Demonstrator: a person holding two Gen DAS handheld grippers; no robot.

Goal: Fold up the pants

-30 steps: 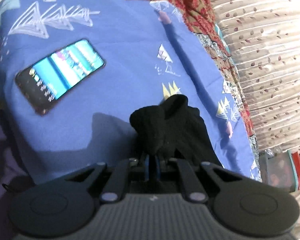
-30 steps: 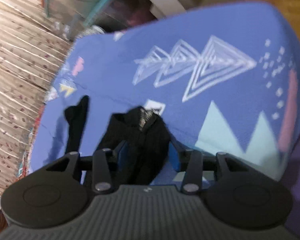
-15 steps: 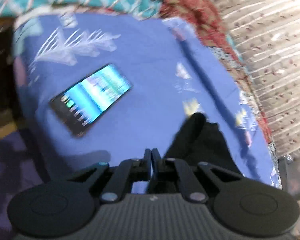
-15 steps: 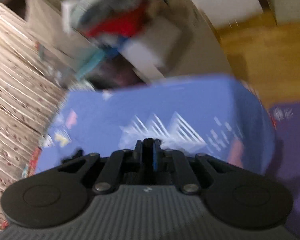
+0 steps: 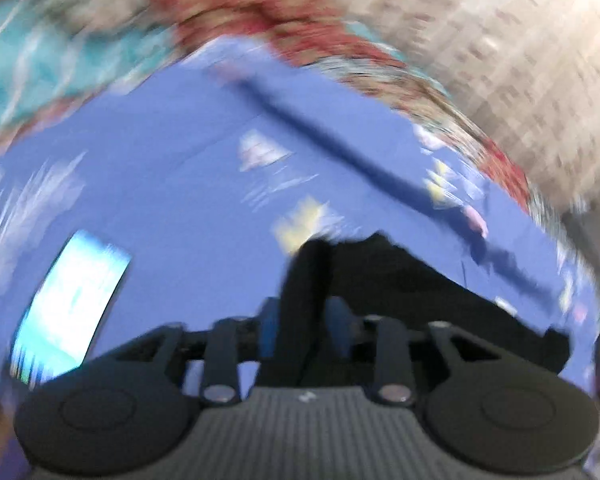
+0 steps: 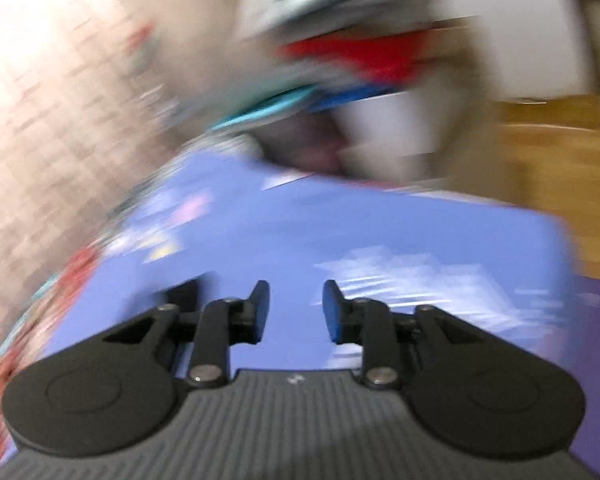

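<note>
The black pants (image 5: 404, 284) lie bunched on the blue patterned bed cover (image 5: 172, 168), in the lower right of the blurred left wrist view. A strip of the black cloth runs between the fingers of my left gripper (image 5: 302, 328), whose jaws stand a little apart around it. My right gripper (image 6: 294, 308) is open and empty above the blue cover (image 6: 340, 224). A dark scrap at its left finger (image 6: 180, 290) is too blurred to name.
A lit phone (image 5: 70, 304) lies on the cover at the left. A beige patterned curtain (image 5: 512, 64) hangs behind the bed. Red and teal bedding (image 5: 236, 12) lies at the far edge. Blurred boxes and clothes (image 6: 352, 52) and wood floor (image 6: 548, 168) show beyond.
My left gripper has opened slightly around the black cloth and swung right. My right gripper was shut half a second ago and is now open and empty. Both views are blurred by motion.
</note>
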